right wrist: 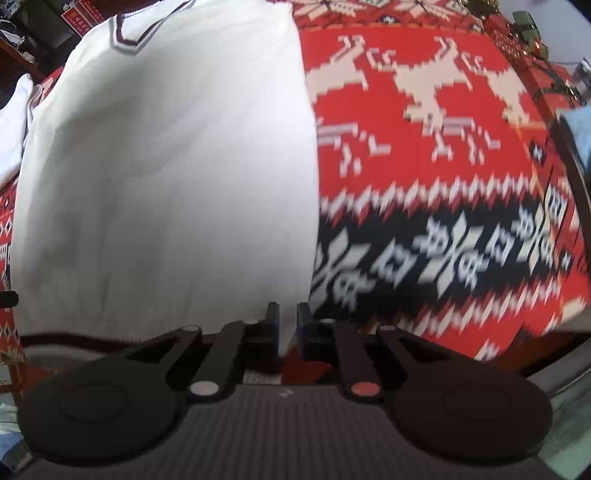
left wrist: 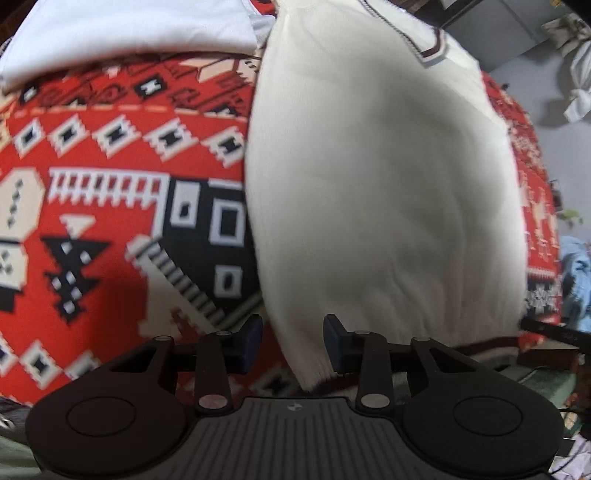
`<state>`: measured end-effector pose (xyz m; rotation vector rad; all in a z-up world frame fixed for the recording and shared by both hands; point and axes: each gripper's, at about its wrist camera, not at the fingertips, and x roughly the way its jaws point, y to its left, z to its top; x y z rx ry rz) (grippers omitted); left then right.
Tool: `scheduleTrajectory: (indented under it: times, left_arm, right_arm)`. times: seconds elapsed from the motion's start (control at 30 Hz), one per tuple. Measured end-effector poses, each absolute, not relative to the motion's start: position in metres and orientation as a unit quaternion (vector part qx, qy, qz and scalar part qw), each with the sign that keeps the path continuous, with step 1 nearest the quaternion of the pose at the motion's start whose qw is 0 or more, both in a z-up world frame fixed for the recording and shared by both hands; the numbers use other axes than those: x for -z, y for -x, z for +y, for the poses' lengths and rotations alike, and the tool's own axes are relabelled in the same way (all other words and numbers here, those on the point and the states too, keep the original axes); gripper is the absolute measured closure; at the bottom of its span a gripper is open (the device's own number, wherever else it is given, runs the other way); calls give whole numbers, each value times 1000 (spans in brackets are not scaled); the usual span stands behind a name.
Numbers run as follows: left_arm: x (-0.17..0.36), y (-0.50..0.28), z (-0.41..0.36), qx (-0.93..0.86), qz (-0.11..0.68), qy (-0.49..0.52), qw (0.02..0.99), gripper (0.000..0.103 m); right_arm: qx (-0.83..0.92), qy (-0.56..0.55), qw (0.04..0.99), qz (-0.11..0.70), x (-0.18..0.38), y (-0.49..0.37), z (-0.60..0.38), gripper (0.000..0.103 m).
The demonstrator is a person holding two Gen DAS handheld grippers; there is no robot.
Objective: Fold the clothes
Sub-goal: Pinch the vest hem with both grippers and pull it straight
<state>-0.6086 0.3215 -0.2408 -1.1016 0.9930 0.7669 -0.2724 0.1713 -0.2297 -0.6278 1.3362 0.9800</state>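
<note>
White knit sweater lies folded lengthwise on red patterned blanket. Left gripper spread apart, straddling the ribbed hem corner. Right gripper clenched on the hem edge. Only the right view shows the reindeer motif; only the left, another white garment.

Sweater lies on patterned blanket; folded cloth behind-left of it, left gripper at its hem.
</note>
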Motion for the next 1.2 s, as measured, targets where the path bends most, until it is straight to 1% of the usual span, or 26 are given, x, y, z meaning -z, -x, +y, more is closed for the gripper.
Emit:
scheduleTrajectory:
  times: [0.1, 0.27, 0.37, 0.43, 0.47, 0.63, 0.73, 0.77, 0.8, 0.83, 0.93, 1.03, 1.13, 1.2]
  left_arm:
    - [242, 616, 302, -346, 418, 479, 690, 69]
    - [248, 628, 275, -371, 374, 475, 705, 68]
    - [249, 633, 262, -381, 352, 474, 711, 69]
    - [250, 635, 256, -382, 347, 473, 714, 69]
    - [251, 636, 253, -379, 345, 476, 715, 70]
    - [252, 632, 251, -375, 347, 464, 723, 80]
    - [255, 633, 247, -372, 347, 464, 725, 94]
    - [255, 634, 245, -375, 344, 463, 726, 95]
    - [255, 635, 244, -377, 342, 462, 726, 96]
    - [254, 636, 243, -377, 339, 461, 729, 97]
    - [242, 638, 239, -372, 323, 458, 740, 97]
    - [227, 640, 233, -361, 280, 485, 746, 97]
    - [219, 632, 219, -357, 277, 456, 767, 97]
    - [231, 634, 212, -362, 293, 442, 767, 97]
  right_arm:
    - [-431, 262, 652, 566, 231, 290, 156, 91]
    - [-451, 249, 689, 510, 224, 310, 137, 87]
    - [-445, 248, 707, 491, 222, 318, 125, 86]
    - [-439, 245, 713, 489, 222, 318, 118, 82]
    - [-436, 249, 716, 485, 222, 320, 115, 78]
    - [-451, 243, 713, 478, 226, 328, 113, 78]
    - [-453, 227, 720, 474, 228, 328, 111, 78]
    - [-452, 228, 723, 471, 227, 326, 109, 82]
    - [-452, 228, 725, 467, 225, 325, 106, 89]
    - [-451, 228, 727, 464, 224, 323, 104, 98]
    - [-450, 229, 735, 453, 220, 318, 97, 100]
    - [-449, 230, 742, 442, 217, 313, 89, 100]
    - [-447, 230, 749, 431, 213, 308, 82, 100]
    - [-446, 230, 753, 425, 211, 304, 77, 100]
